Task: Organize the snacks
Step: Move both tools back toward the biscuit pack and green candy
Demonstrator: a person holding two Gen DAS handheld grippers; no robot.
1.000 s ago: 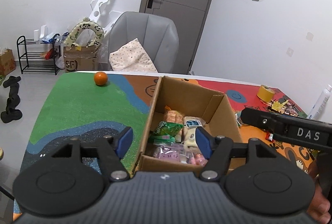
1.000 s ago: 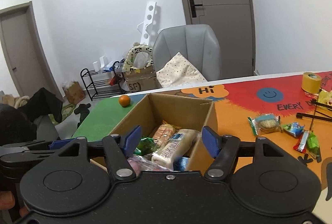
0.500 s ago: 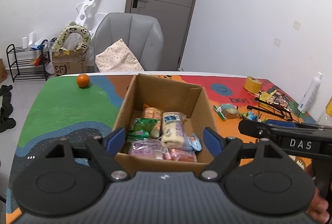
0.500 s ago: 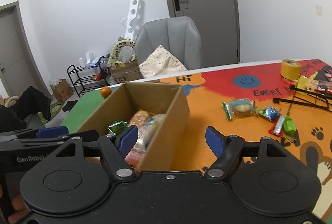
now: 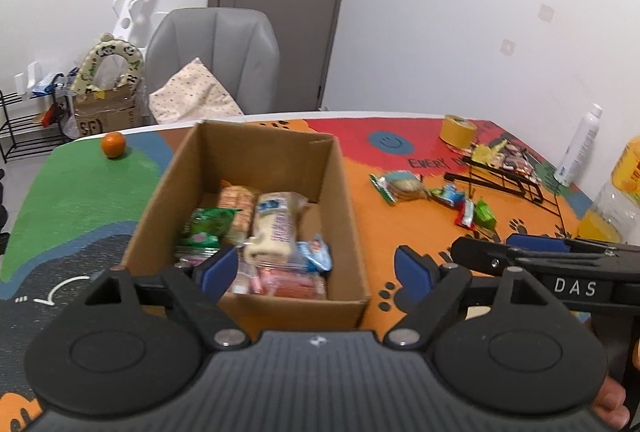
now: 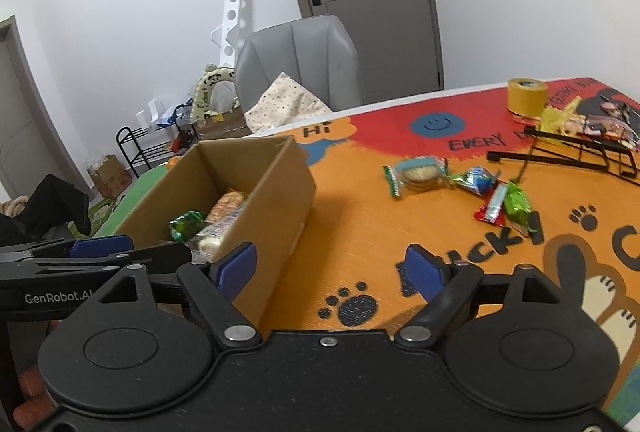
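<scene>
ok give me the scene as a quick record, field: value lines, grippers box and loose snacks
left gripper: open, empty, over the near end of the box
right gripper: open, empty, over the mat right of the box
cardboard box: open-topped, several wrapped snacks inside
loose snacks: biscuit pack, blue candy, red bar, green candy, all on the orange mat outside the box
orange: on the green part of the mat, left of the box
tape roll: far side of the table

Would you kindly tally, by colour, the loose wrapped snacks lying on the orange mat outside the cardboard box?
Teal-and-green wrapped cracker pack: 1
Blue-and-green wrapped candy: 1
Red wrapped bar: 1
Bright green wrapped candy: 1
Total: 4
</scene>
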